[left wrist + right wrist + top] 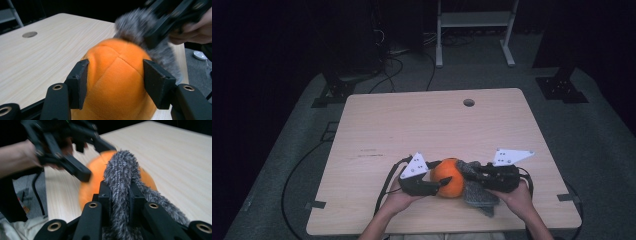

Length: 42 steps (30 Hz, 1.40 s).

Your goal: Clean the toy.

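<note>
Nearest the high camera, two forearms reach in from the table's near edge. At the left, the left gripper (pixel 443 184) lies against the orange plush ball (pixel 449 177); in the left gripper view its two black pads (pixel 79 82) bracket the ball's sides, the left one sunk into the fabric, the right one at the ball's flank, so it looks clamped on the ball, lightly. The ball sits on the wooden table (pixel 412 125) close to the near edge, between both hands. To its right, touching it, lies the grey furry fabric (pixel 477 192), draped partly over the ball's far side. The right gripper (pixel 472 172) is pinched tight on a ridge of that fabric, which bulges up between its jaws in the right gripper view (pixel 121 177).

Risks, as I judge them: the soft ball could squirt out of so shallow a hold if the fur is tugged sideways; the fabric may slide through the pinch, since fur compresses; and with both tools crowded together, a jaw could knock the other gripper
</note>
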Tool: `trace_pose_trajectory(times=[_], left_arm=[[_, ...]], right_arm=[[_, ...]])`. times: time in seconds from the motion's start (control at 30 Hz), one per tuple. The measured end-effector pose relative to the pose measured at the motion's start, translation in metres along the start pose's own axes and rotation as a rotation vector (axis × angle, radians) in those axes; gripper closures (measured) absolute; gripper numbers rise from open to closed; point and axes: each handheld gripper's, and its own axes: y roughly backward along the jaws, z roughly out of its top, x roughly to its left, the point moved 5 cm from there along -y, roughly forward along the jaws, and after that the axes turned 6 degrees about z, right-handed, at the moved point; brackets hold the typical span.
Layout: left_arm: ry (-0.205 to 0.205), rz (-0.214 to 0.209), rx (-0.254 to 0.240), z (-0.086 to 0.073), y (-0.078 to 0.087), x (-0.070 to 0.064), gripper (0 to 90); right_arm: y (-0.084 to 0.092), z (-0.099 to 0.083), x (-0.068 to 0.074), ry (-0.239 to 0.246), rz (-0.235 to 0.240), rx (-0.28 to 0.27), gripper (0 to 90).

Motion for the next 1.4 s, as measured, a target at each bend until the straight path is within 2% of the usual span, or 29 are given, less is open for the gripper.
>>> trace_pose_trajectory(times=[0.07, 0.1, 0.13, 0.17, 0.2, 0.23, 0.27, 0.3, 0.37, 0.43, 0.5, 0.57, 0.63, 0.67, 0.7, 0.77, 0.8, 0.9, 0.93, 1.0, 1.07, 1.1, 1.17, 1.2, 1.23, 1.27, 1.33, 1.37, 1.4], left_arm=[[0.005, -0.02, -0.009, -0.001, 0.0, 0.0, 39.5], [0.019, -0.033, -0.003, -0.002, -0.001, 0.001, 35.4], [0.029, -0.031, 0.016, -0.003, -0.003, 0.003, 28.5], [0.021, -0.006, 0.048, -0.006, -0.006, 0.005, 22.6], [0.037, -0.011, 0.075, -0.009, -0.01, 0.006, 16.5], [0.066, -0.033, 0.098, -0.011, -0.013, 0.006, 12.0], [0.071, -0.034, 0.099, -0.013, -0.014, 0.006, 11.3], [0.063, -0.035, 0.094, -0.013, -0.014, 0.005, 13.5], [0.04, -0.022, 0.082, -0.012, -0.012, 0.004, 25.9], [0.036, -0.011, 0.069, -0.009, -0.01, 0.004, 32.4], [0.046, -0.01, 0.053, -0.007, -0.007, 0.005, 35.3], [0.044, -0.002, 0.038, -0.002, -0.002, 0.006, 35.3], [0.041, -0.009, 0.025, 0.002, 0.002, 0.007, 35.2], [0.037, -0.011, 0.03, 0.002, 0.002, 0.006, 35.0], [0.022, -0.004, 0.044, 0.001, 0.001, 0.005, 34.1], [0.013, -0.009, 0.064, -0.002, 0.0, 0.004, 29.7], [0.042, -0.063, 0.065, -0.005, -0.001, 0.004, 26.4], [0.063, -0.084, 0.071, -0.005, -0.001, 0.008, 17.0], [0.087, -0.103, 0.086, -0.008, -0.003, 0.009, 14.9], [0.048, -0.071, 0.097, -0.012, -0.004, 0.008, 17.8], [0.039, -0.048, 0.082, -0.013, -0.005, 0.005, 26.1], [0.03, -0.056, 0.084, -0.013, -0.006, 0.003, 28.3], [0.013, -0.084, 0.096, -0.011, -0.006, -0.001, 27.4], [0.019, -0.118, 0.099, -0.011, -0.004, -0.001, 24.7], [0.019, -0.118, 0.099, -0.011, -0.004, -0.001, 21.2], [0.05, -0.2, 0.08, -0.01, 0.001, 0.002, 19.3], [0.059, -0.206, 0.072, -0.011, 0.002, 0.003, 21.3], [0.027, -0.174, 0.083, -0.012, 0.0, 0.002, 22.2], [-0.018, -0.12, 0.086, -0.013, -0.001, 0.001, 28.1]], right_arm=[[-0.001, -0.003, -0.004, -0.022, 0.016, -0.006, 76.1], [-0.001, -0.003, -0.004, -0.027, 0.018, -0.006, 76.0], [-0.001, -0.002, -0.003, -0.032, 0.023, -0.009, 75.8], [-0.002, 0.0, 0.0, -0.027, 0.028, -0.014, 75.6], [-0.003, 0.002, 0.003, -0.02, 0.034, -0.014, 75.6], [-0.006, 0.004, 0.006, -0.008, 0.036, -0.002, 75.6], [-0.009, 0.005, 0.007, 0.009, 0.026, 0.013, 75.7], [-0.01, 0.004, 0.006, 0.012, 0.017, 0.023, 75.7], [-0.009, 0.001, 0.0, -0.008, 0.015, 0.018, 76.1], [-0.004, -0.005, -0.009, -0.022, -0.033, 0.038, 76.1], [0.0, -0.009, -0.016, -0.047, -0.075, 0.056, 76.0], [0.002, -0.002, -0.01, -0.035, -0.056, 0.02, 75.9], [0.002, 0.01, 0.003, 0.0, 0.006, -0.032, 75.9], [-0.001, 0.012, 0.006, 0.011, 0.02, -0.034, 75.9], [-0.004, 0.011, 0.007, 0.021, 0.017, -0.016, 75.9], [-0.011, 0.003, 0.001, 0.001, 0.009, 0.026, 75.9], [-0.013, -0.002, 0.0, -0.012, 0.015, 0.034, 75.9], [-0.013, -0.005, 0.0, -0.013, 0.009, 0.044, 75.9], [-0.012, -0.004, 0.0, -0.005, -0.01, 0.056, 75.9], [-0.012, -0.003, 0.0, -0.015, -0.006, 0.046, 75.7], [-0.013, 0.004, 0.007, -0.012, 0.022, 0.009, 75.5], [-0.013, 0.008, 0.011, 0.0, 0.032, -0.004, 75.5], [-0.015, 0.009, 0.012, 0.018, 0.03, 0.009, 75.7], [-0.015, 0.006, 0.009, 0.009, 0.032, 0.014, 75.9], [-0.015, 0.002, 0.005, 0.0, 0.031, 0.021, 76.0], [-0.013, -0.002, 0.001, -0.009, 0.014, 0.032, 75.9], [-0.007, -0.006, -0.007, -0.043, -0.01, 0.027, 75.8], [-0.005, -0.006, -0.009, -0.045, -0.023, 0.031, 75.8], [-0.005, -0.005, -0.007, -0.049, -0.016, 0.024, 75.8]])
